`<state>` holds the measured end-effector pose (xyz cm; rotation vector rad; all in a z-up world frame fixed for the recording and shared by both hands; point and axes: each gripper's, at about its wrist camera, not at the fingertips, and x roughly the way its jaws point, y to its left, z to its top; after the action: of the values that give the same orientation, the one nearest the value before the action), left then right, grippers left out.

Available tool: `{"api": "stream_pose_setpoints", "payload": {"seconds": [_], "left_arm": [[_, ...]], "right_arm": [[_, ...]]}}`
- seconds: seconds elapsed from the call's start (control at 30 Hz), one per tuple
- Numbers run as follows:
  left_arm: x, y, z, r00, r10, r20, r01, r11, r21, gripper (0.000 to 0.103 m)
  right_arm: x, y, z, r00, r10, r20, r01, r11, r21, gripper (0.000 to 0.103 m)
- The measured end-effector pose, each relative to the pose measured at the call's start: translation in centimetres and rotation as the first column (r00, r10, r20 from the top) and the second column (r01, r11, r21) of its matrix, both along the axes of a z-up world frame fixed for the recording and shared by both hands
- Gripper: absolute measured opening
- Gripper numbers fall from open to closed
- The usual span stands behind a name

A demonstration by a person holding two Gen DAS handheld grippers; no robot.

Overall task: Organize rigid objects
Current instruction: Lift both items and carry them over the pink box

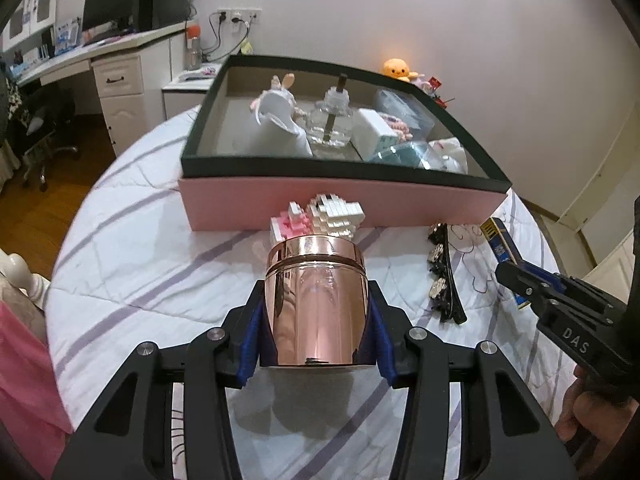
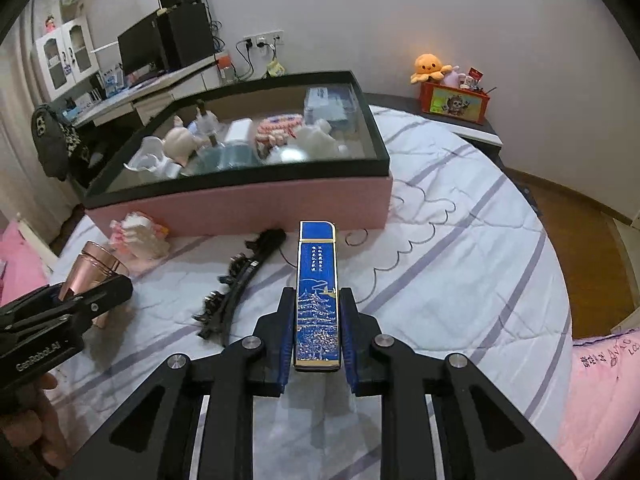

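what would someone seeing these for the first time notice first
Probably the shiny rose-gold jar, clamped between the left gripper fingers and filling the middle of the left wrist view. Next, the long blue box with a gold pagoda print, gripped by the right gripper above the striped bedspread. Behind both sits the big pink box with a dark rim, already crowded with small items.

Glossy rose-gold metal tin (image 1: 316, 304); glossy blue printed case (image 2: 317, 296); matt pink box (image 1: 340, 204); quilted cloth bedspread (image 1: 132, 280).
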<state>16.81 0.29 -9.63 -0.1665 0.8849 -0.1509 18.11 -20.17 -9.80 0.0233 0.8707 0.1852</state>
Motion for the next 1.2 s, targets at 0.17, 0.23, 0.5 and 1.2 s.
{"api": "stream_pose_setpoints", "payload": {"seconds": [0.17,0.23,0.5,1.2], "left_arm": [[-0.5,0.8,1.4,0.999,0.015,0.029,-0.015,1.0,0.01,0.047],[-0.6,1.0,2.0,0.999,0.02,0.041,-0.02,1.0,0.014,0.047],[-0.4,1.9,5.3,0.992,0.031,0.119,-0.033,0.999,0.019,0.047],[11.3,2.7,10.8,0.971,0.038,0.235,-0.039,0.999,0.0,0.047]], "right_arm": [[-0.2,0.4,1.4,0.999,0.018,0.027,-0.018,1.0,0.018,0.021],[-0.2,0.5,2.0,0.999,0.026,0.036,-0.027,0.999,0.03,0.021],[0.3,0.7,4.9,0.994,0.059,0.097,-0.065,0.996,0.059,0.021],[12.3,3.2,10.4,0.973,0.138,0.187,-0.155,0.985,0.079,0.021]]}}
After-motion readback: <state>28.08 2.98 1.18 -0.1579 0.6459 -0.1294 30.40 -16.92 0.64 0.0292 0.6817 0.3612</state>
